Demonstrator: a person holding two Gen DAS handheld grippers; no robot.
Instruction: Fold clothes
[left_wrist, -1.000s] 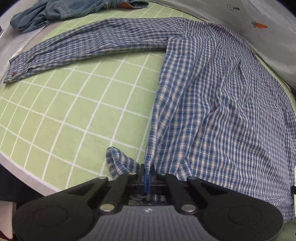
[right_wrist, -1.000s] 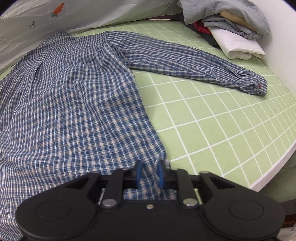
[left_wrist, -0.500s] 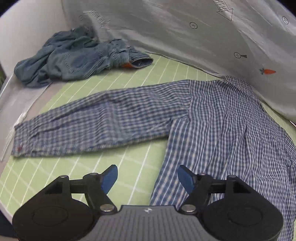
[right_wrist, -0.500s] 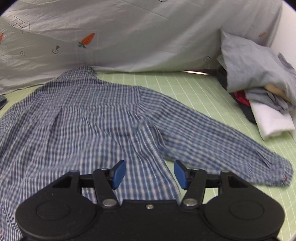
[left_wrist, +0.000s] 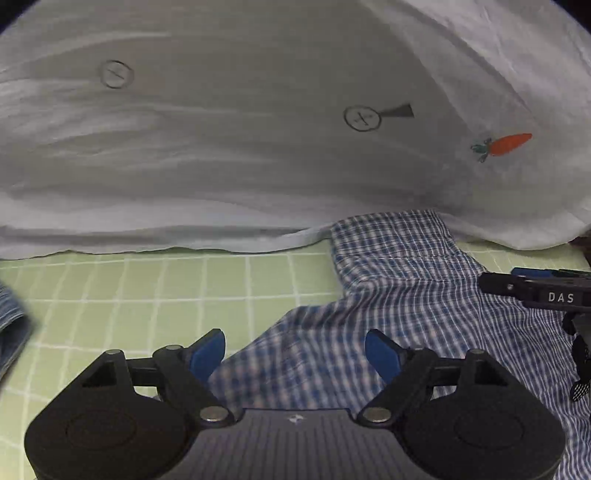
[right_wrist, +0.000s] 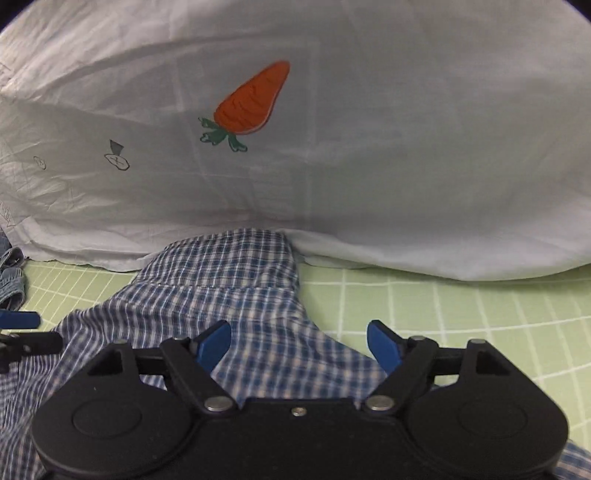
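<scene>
Shirt time at the collar.
We see both tongs, left gripper (left_wrist: 295, 350) and right gripper (right_wrist: 299, 347), opening wide over the checked shirt (left_wrist: 399, 295), holding nothing.

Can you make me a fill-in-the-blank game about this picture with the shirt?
1. The orange picture on the white sheet is a ____.
2. The checked shirt is blue and ____.
3. The mat under the shirt is the colour ____.
4. The fingers of the left gripper have ____ pads.

Missing words: carrot; white; green; blue

Left hand-held gripper (left_wrist: 295, 350) and right hand-held gripper (right_wrist: 299, 343), jaws opening, seemingly empty
</scene>
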